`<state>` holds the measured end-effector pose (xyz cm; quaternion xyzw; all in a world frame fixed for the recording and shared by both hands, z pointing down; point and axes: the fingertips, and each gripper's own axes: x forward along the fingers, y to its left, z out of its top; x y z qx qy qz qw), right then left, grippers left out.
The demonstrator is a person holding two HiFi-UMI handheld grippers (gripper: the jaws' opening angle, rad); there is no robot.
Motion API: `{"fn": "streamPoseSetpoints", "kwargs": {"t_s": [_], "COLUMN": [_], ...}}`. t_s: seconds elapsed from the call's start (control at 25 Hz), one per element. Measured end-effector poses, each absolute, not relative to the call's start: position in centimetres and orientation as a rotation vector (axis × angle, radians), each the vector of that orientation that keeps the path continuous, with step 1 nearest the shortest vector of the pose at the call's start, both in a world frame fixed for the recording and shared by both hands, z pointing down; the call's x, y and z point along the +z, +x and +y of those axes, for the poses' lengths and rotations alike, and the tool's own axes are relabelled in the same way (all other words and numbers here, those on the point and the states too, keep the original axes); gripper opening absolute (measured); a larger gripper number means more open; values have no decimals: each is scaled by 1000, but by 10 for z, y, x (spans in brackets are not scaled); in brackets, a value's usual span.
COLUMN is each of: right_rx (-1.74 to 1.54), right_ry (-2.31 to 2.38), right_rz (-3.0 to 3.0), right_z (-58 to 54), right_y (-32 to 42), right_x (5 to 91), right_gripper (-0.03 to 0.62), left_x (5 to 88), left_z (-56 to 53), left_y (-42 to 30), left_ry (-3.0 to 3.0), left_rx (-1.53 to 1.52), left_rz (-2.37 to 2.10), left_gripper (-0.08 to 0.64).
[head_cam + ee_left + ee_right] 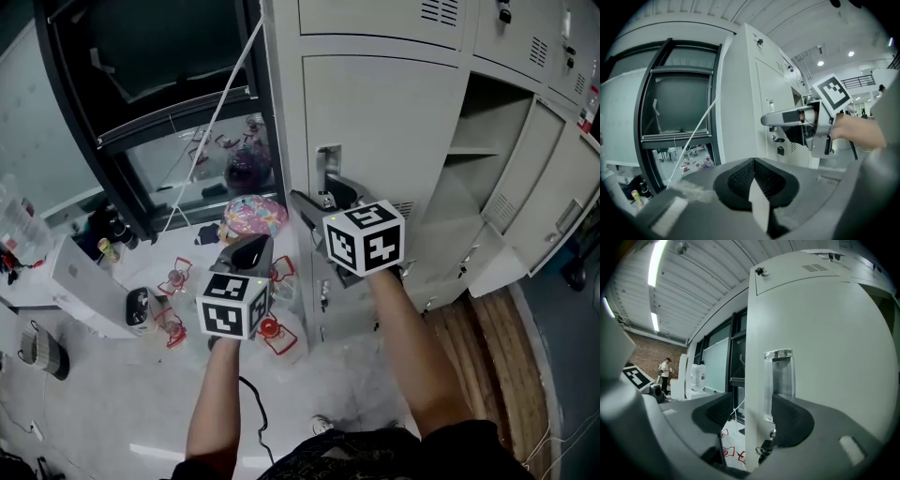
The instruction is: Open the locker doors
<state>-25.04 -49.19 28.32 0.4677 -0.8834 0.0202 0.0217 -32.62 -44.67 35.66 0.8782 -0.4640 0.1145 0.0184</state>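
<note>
A closed grey locker door (384, 131) fills the middle of the head view, with a chrome handle (327, 169) near its left edge. My right gripper (319, 199) is at that edge, just below the handle. In the right gripper view, my right gripper (750, 413) stands open. The door's left edge (748, 380) runs between its pads, and the handle (779, 380) is just above the right pad (792, 420). My left gripper (251, 246) hangs lower left, away from the lockers. Its pads (754, 180) are shut with nothing between them.
To the right, a locker compartment (487, 141) stands open, and its door (562, 197) swings out toward me. A black window frame (159, 122) and a white cord (211, 122) are on the left. Red-framed items (272, 330) and a colourful bag (253, 216) lie on the floor below.
</note>
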Motion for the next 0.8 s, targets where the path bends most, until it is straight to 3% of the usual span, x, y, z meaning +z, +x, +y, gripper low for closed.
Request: {"fn": "streamPoseSetpoints", "kwargs": {"t_s": [0.8], "right_rx": [73], "right_ry": [1275], "right_rz": [-2822], "right_z": [-409], "right_y": [-226], "right_x": [282], "right_gripper": [227], "left_x": [338], "left_z": [-381], "left_y": [-291], "left_ry": [2686], "left_rx": [318], "left_rz": [-1547], "left_gripper": [0]}}
